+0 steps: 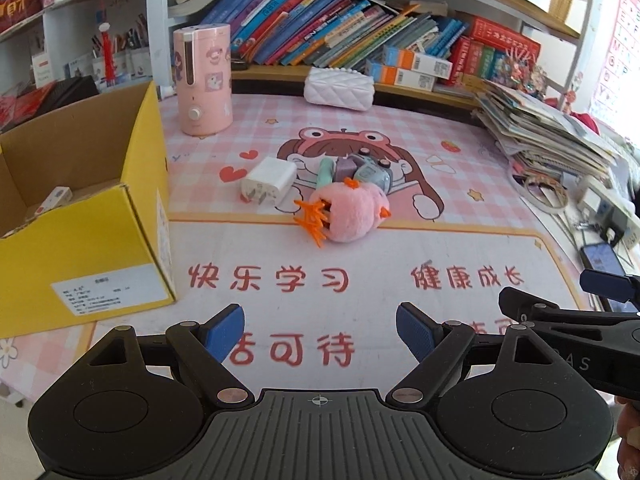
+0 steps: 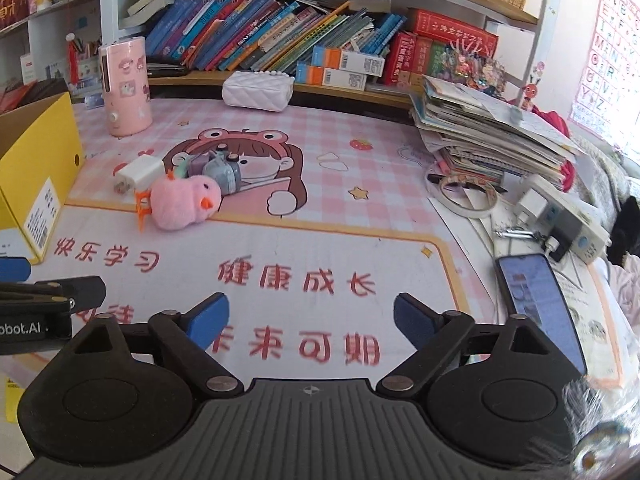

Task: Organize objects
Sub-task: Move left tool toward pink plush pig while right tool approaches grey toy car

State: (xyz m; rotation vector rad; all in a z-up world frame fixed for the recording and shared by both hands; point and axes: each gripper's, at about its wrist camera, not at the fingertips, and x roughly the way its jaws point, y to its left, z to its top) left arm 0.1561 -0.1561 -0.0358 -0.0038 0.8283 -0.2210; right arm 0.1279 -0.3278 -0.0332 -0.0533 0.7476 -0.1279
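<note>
— Both grippers, left gripper (image 1: 320,330) and right gripper (image 2: 310,318), hang over the mat with jaws apart and nothing between them.

— How far along am I?

— Early, I'd judge. The pink plush chick (image 1: 350,210), white charger (image 1: 270,182) and small pastel toys (image 1: 360,170) lie bunched mid-mat, well apart from both grippers.

— And the yellow box (image 1: 100,236)?

— Open, left of the pile; one small white packet (image 1: 54,198) inside, as far as I see.

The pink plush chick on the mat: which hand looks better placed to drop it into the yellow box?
Probably the left gripper: the yellow box sits on its side, the pink plush chick lies straight ahead, and its jaws are open and empty.
</note>
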